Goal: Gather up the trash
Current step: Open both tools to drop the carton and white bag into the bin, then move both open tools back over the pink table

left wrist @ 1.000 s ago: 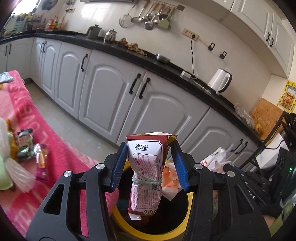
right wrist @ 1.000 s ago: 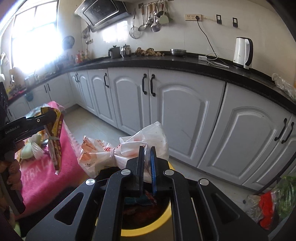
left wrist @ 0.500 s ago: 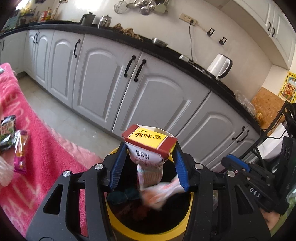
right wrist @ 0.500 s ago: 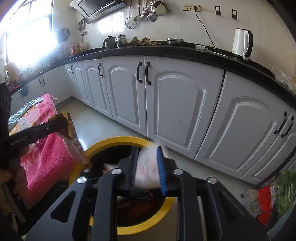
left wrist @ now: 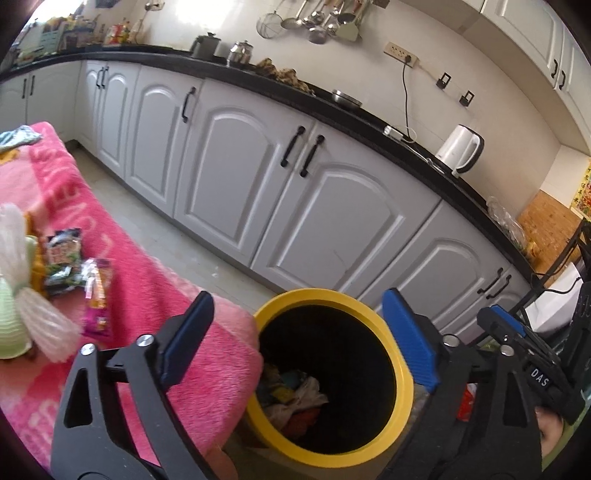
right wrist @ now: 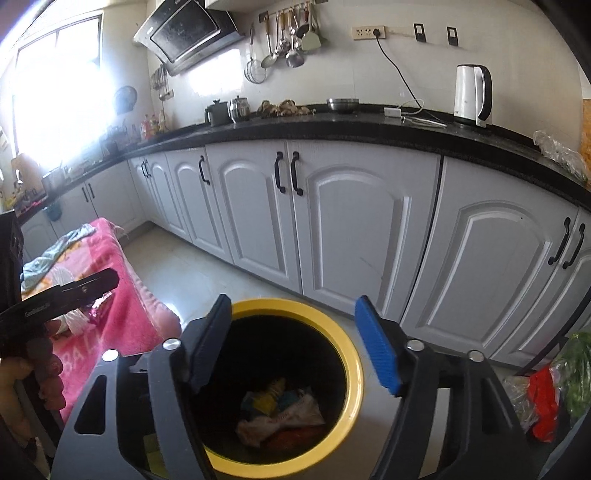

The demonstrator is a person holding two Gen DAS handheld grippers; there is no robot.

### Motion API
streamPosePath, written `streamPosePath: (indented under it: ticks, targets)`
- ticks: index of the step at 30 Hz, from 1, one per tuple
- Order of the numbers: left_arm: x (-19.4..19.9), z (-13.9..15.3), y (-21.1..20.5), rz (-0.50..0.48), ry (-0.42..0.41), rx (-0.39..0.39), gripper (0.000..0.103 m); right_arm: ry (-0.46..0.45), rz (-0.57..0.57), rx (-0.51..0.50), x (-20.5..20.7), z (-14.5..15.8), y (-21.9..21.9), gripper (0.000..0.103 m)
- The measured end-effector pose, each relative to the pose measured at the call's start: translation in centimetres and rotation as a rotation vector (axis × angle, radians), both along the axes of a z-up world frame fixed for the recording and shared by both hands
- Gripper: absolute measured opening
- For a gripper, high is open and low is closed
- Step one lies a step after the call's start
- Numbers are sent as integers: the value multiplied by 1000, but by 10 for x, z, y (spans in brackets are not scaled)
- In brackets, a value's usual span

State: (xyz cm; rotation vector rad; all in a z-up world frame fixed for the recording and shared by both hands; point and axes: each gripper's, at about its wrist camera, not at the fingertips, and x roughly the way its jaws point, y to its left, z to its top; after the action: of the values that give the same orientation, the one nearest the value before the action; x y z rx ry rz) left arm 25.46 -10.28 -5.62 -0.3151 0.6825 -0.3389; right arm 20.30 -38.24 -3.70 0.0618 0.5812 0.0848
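The yellow-rimmed bin (left wrist: 400, 373) stood upright on the floor, its mouth facing up, with crumpled wrappers and a white bag (right wrist: 280, 415) heaped at the bottom. The left gripper (left wrist: 295, 343) and right gripper (right wrist: 295, 347) both hung over its mouth, jaws spread wide and empty. Only the left wrist view showed the snack packets (left wrist: 64, 260) lying on the pink blanket (left wrist: 155, 295) beside the bin; only the right showed the range hood (right wrist: 188, 33).
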Motion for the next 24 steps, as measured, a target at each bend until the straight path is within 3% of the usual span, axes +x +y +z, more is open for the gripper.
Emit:
streamPosePath:
  ticks: [2,18,21,24]
  targets:
    - [-5,4,5,11,-10,12,91,-9,8,0,-2,3,3,70]
    - [-52,37,56,135,-101,60,92,-95,109,56,-26,34,34,71]
    - [-60,41,67,164,-117,72,92,-114,121,57,-32,40,42,80]
    - [-66,45,78,184,-123,67,92,-134,136,54,-37,46,49,81]
